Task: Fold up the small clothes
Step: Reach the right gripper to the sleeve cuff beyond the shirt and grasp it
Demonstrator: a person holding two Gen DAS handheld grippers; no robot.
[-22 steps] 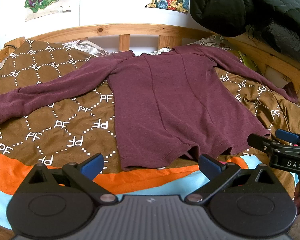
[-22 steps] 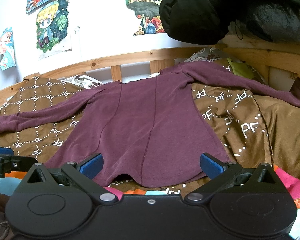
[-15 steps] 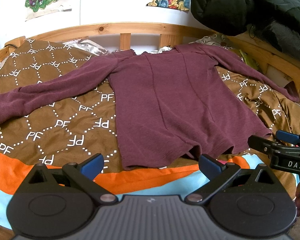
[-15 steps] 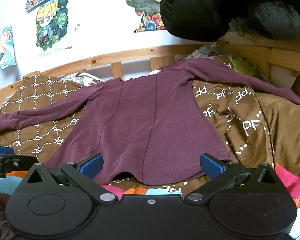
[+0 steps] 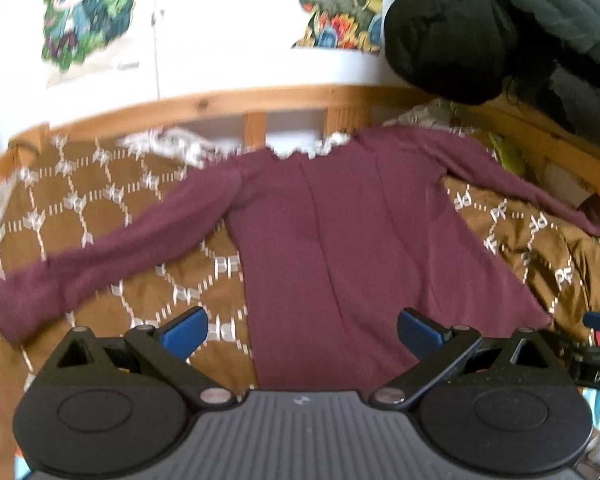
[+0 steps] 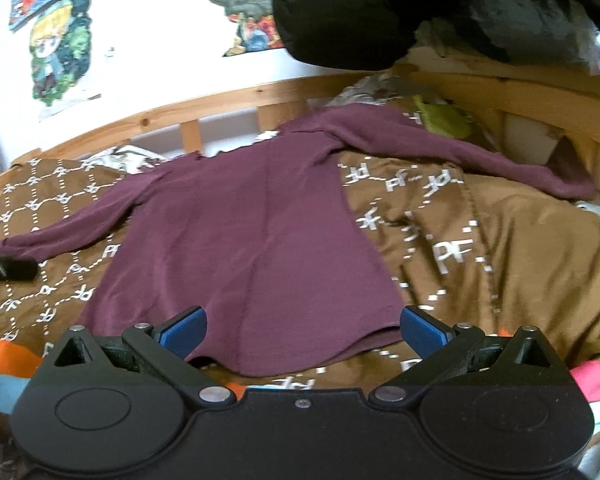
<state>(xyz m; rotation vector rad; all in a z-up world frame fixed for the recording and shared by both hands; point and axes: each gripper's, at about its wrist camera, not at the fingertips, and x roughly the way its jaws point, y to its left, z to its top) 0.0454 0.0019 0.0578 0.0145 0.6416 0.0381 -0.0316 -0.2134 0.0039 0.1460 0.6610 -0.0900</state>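
A maroon long-sleeved shirt lies spread flat on a brown patterned blanket, collar toward the headboard, both sleeves stretched out sideways. It also shows in the right wrist view. My left gripper is open and empty, its blue pads over the shirt's lower left part. My right gripper is open and empty above the shirt's bottom hem. The right gripper also shows at the right edge of the left wrist view.
A wooden headboard rail runs behind the shirt. A black padded jacket hangs over the right bed rail. Posters hang on the white wall. A green item lies near the right sleeve. Orange and blue bedding lies at the near edge.
Both grippers have moved forward over the shirt; the hem now sits at or under the fingers. The view is blurred by motion. Both stay open.
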